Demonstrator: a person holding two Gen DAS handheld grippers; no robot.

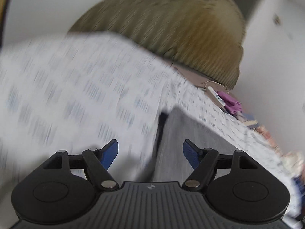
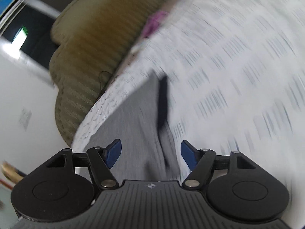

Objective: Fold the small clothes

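Observation:
A grey garment (image 1: 183, 139) with a dark strip (image 1: 162, 126) along one side lies on a white patterned bed sheet (image 1: 66, 95). My left gripper (image 1: 150, 152) is open just above the garment's near edge, holding nothing. In the right wrist view the same grey garment (image 2: 133, 126) and its dark strip (image 2: 163, 103) lie ahead on the sheet (image 2: 238, 66). My right gripper (image 2: 151, 152) is open over it and empty. Both views are motion-blurred.
An olive ribbed cushion (image 1: 171, 30) leans at the head of the bed, also in the right wrist view (image 2: 95, 43). A white remote (image 1: 216, 95) and purple cloth (image 1: 231, 103) lie by it. White walls surround.

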